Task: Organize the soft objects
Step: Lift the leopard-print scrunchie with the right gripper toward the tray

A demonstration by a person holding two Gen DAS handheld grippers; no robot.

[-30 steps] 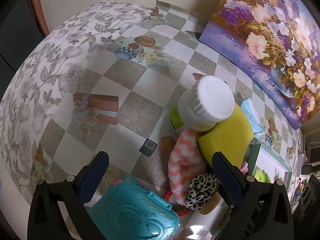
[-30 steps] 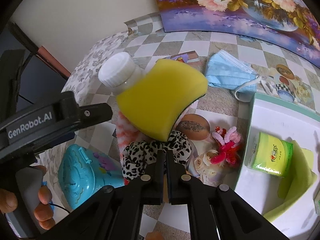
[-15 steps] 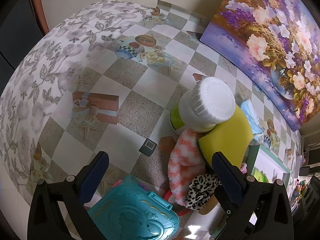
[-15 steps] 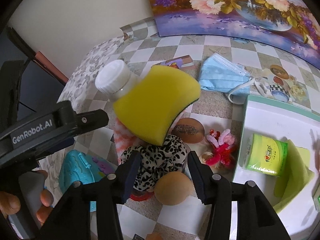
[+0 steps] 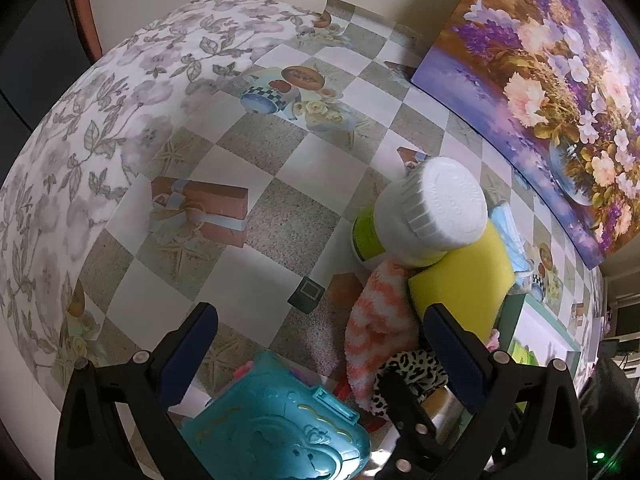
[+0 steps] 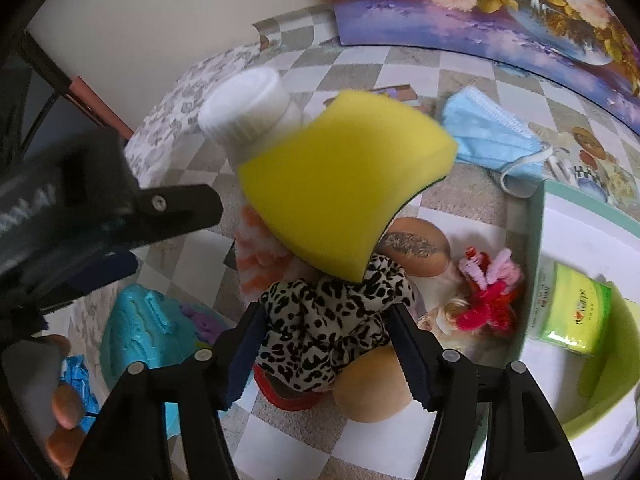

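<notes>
Right gripper [image 6: 326,350] fingers opened, seemingly straddling scrunchie [image 6: 332,320].

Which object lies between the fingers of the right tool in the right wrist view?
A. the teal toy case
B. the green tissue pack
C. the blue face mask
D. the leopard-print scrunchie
D: the right tool has its fingers on either side of the leopard-print scrunchie, the jaws having just been opening and not yet pressing on it; the other three things lie off to the sides.
</notes>
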